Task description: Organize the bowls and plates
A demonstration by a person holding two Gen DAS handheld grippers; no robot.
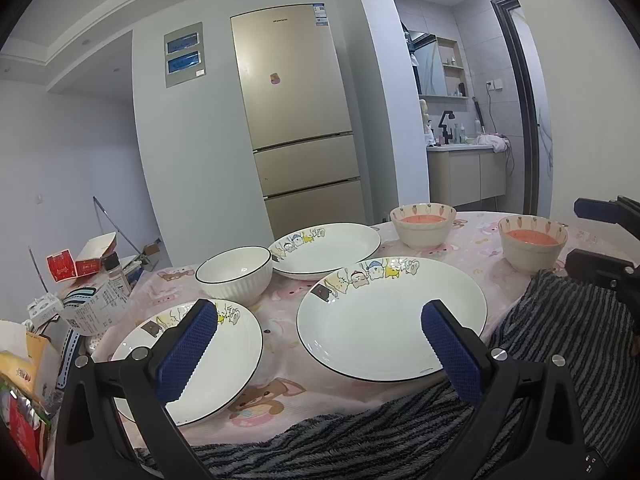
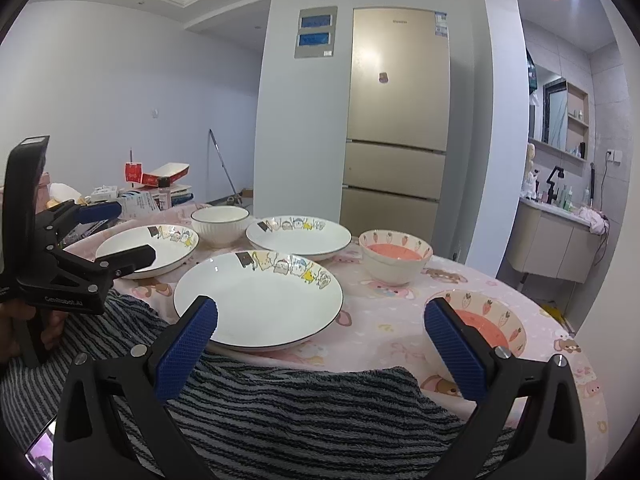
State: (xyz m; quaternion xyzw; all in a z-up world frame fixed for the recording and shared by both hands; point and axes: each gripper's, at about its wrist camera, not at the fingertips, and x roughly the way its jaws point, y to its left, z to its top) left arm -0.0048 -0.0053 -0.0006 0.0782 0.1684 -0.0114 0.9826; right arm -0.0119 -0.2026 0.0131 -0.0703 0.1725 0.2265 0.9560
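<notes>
Three white plates with cartoon rims lie on the pink tablecloth: a near centre plate, a left plate and a far plate. A white ribbed bowl stands between the left and far plates. Two carrot-pattern bowls with pink insides stand to the right. My left gripper is open and empty above the near plates. My right gripper is open and empty between the near plate and the near carrot bowl.
A grey striped towel covers the table's near edge. Boxes, a bottle and packets crowd the table's left end. A gold fridge stands behind the table, and a washbasin cabinet is at the right.
</notes>
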